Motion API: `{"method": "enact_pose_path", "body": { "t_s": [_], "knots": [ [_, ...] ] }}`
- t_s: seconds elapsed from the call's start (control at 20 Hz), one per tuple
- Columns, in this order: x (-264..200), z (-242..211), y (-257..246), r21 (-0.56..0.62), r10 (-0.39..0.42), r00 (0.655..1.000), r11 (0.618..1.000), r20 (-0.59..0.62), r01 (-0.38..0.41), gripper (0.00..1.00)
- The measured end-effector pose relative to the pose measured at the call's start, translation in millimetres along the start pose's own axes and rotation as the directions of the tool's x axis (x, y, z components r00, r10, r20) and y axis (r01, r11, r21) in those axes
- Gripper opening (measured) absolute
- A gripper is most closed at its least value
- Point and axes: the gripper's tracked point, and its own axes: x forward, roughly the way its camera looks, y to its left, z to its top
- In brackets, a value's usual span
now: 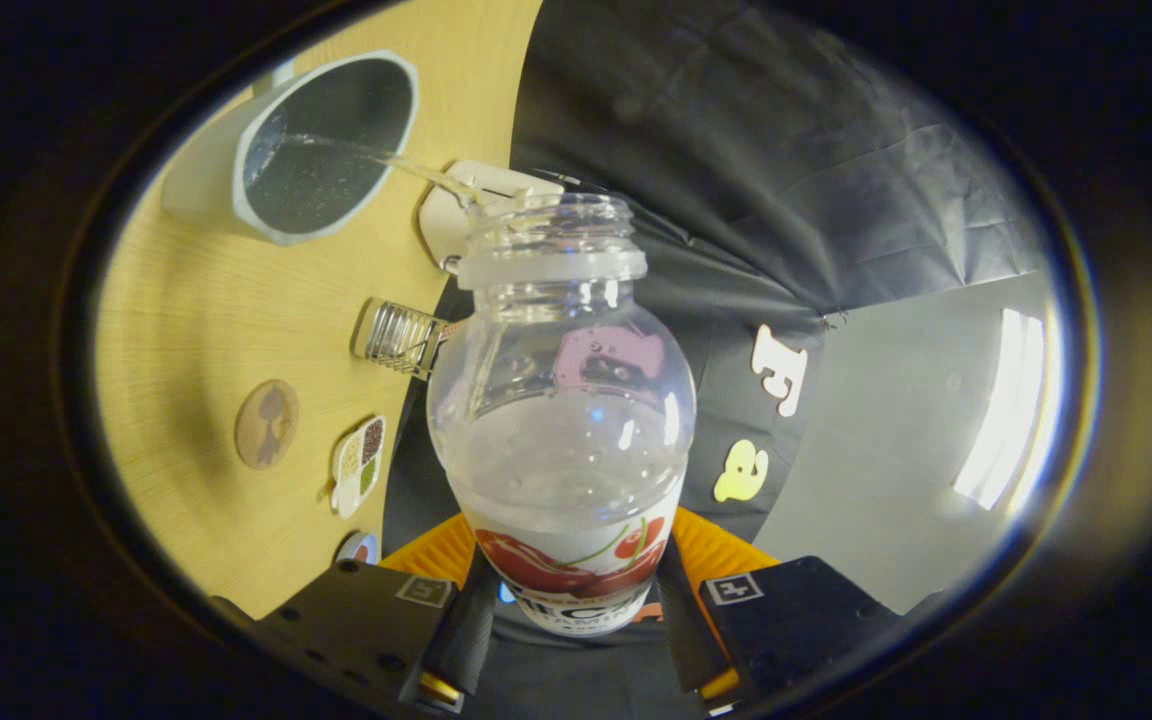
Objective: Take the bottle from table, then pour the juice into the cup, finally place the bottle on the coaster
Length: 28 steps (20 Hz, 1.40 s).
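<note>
the gripper is clamped on the labelled lower body of a clear plastic juice bottle, one finger on each side. we see the bottle tipped, uncapped, with a thin stream running from its mouth into the dark-lined cup on the wooden table. we judge the wall thin, smooth and compliant: hold at the label and squeeze moderately. the round coaster lies apart from the cup.

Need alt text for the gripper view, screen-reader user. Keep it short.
The gripper is shut on a clear open bottle, tipped so a thin stream of liquid runs from its mouth into a pale cup on the wooden table. Beside the bottle lie a round coaster and a small ribbed glass.
</note>
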Motion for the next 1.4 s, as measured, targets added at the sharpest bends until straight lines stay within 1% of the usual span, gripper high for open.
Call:
{"method": "enact_pose_path", "body": {
  "t_s": [0.5, 1.15, 1.25, 1.3, 1.4],
  "knots": [
    [0, -1, -13, -0.032, -0.055, 0.998, 0.998, 0.012, 0.055, 0.76],
    [-7, 3, -12, -0.029, -0.077, 0.997, 0.997, 0.021, 0.077, 0.76],
    [-8, 3, -10, -0.001, -0.067, 0.998, 0.998, 0.017, 0.067, 0.76],
    [-7, 1, -5, 0.025, -0.046, 0.999, 0.999, 0.008, 0.046, 0.76],
    [-10, -3, 12, 0.096, 0.031, 0.999, 0.995, -0.012, -0.030, 0.76]
  ]
}}
